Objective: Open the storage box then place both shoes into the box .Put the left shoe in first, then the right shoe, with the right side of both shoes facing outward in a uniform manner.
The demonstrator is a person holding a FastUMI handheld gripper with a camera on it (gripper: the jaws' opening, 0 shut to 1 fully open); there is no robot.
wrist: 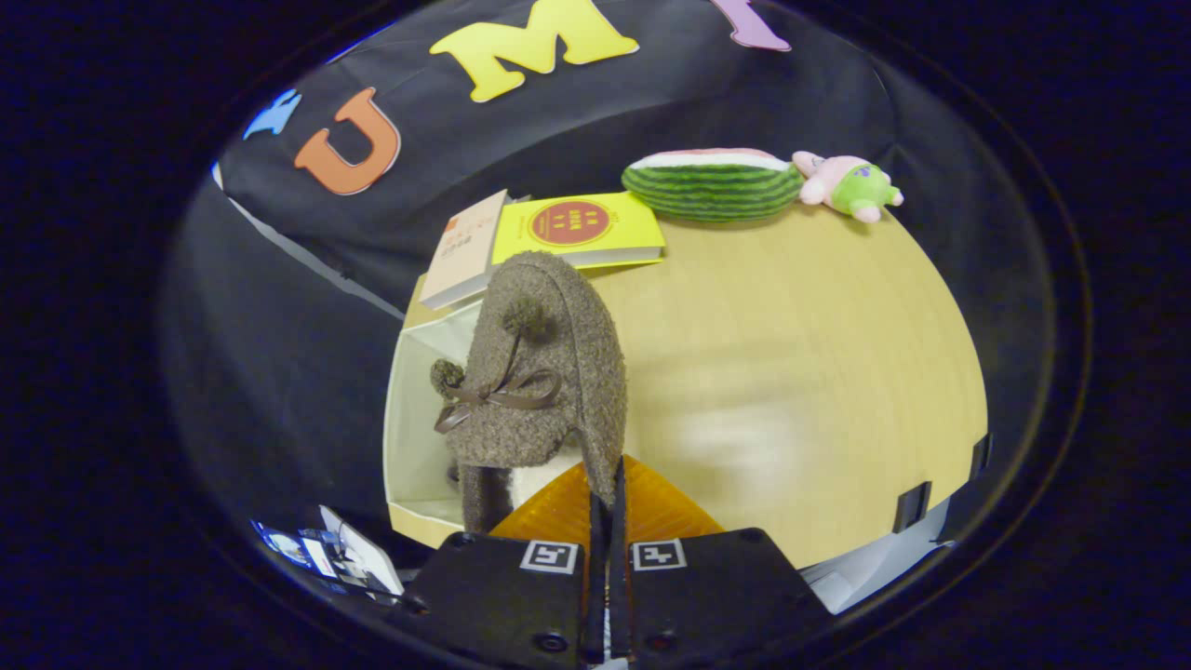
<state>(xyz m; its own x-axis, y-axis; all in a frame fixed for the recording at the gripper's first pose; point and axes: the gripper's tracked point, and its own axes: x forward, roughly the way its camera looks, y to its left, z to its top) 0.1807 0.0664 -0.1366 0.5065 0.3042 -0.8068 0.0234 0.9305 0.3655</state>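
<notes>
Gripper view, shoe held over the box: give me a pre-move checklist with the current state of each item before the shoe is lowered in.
1. Grip on the brown shoe: ok. The jaws of the gripper are nearly closed on the edge of its collar.
2. Storage box open: ok. Its pale inside wall shows beside the shoe.
3. Shoe over the opening: ok. It hangs in front of the box interior, at the table edge.
4. Which shoe, left or right: cannot tell.
5. Other shoe already inside: cannot tell. The held shoe hides most of the interior.
6. Books and plush toys out of the way: ok. They lie beyond the box.
</notes>
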